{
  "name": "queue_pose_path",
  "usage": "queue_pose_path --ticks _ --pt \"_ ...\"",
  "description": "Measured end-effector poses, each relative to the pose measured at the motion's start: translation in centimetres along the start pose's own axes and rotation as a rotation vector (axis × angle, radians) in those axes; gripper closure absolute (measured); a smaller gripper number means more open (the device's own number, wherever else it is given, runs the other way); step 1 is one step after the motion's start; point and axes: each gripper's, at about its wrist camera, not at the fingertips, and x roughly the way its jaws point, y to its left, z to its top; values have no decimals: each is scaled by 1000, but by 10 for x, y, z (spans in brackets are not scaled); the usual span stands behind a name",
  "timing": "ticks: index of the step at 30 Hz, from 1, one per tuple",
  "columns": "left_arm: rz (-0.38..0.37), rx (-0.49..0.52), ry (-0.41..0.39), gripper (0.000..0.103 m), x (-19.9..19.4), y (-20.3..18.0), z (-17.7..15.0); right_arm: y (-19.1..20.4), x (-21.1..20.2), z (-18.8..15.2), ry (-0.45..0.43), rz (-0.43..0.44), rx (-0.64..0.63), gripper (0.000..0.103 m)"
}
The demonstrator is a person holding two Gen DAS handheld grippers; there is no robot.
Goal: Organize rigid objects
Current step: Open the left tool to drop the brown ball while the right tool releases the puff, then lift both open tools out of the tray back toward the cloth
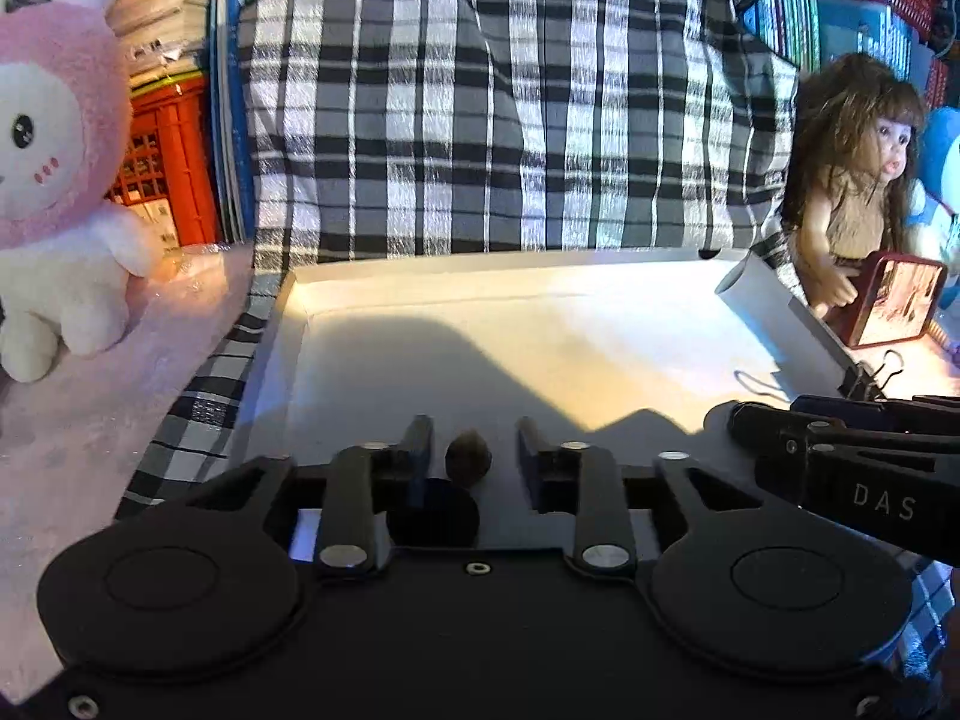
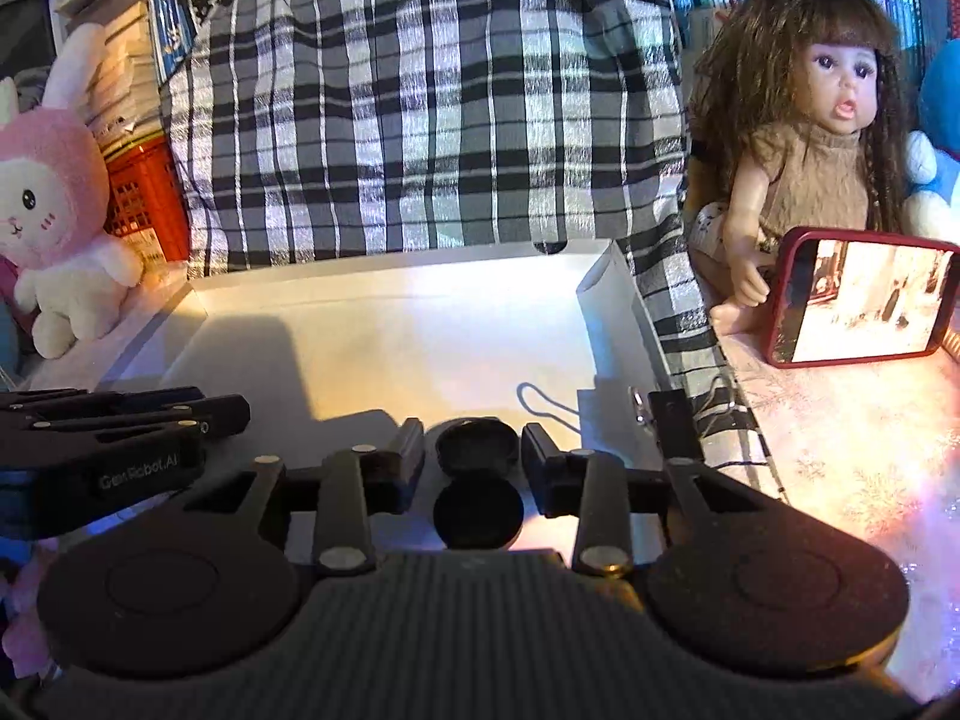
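A shallow white box (image 1: 540, 336) lies in front of both grippers; it also shows in the right wrist view (image 2: 390, 348). My left gripper (image 1: 471, 444) is over the box's near edge with its jaws apart, and a small brown rounded object (image 1: 468, 457) sits between the fingers without touching them. My right gripper (image 2: 474, 450) is over the box too, its jaws apart around a black round cap (image 2: 477, 447) that lies between them. A black binder clip (image 2: 675, 420) is clamped on the box's right wall.
A large plaid bag (image 1: 510, 108) stands behind the box. A pink plush rabbit (image 1: 54, 192) sits at the left. A long-haired doll (image 2: 810, 138) and a red-framed mirror (image 2: 864, 300) are at the right. Red crates and books fill the background.
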Motion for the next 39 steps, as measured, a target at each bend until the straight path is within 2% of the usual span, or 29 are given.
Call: queue_pose_path --ticks 5,17,28,39 --pt "-3 -5 -35 53 -23 2 -1 1 -19 -3 -41 5 -17 42" --pt "-19 -9 -60 34 -91 8 -30 1 -74 -36 -110 34 -16 24" --pt "-18 22 -122 26 -149 -2 -81 10 -129 -81 -159 49 -66 15" --pt "-18 13 -111 25 -183 -5 -130 5 -171 -115 -192 51 -70 11"
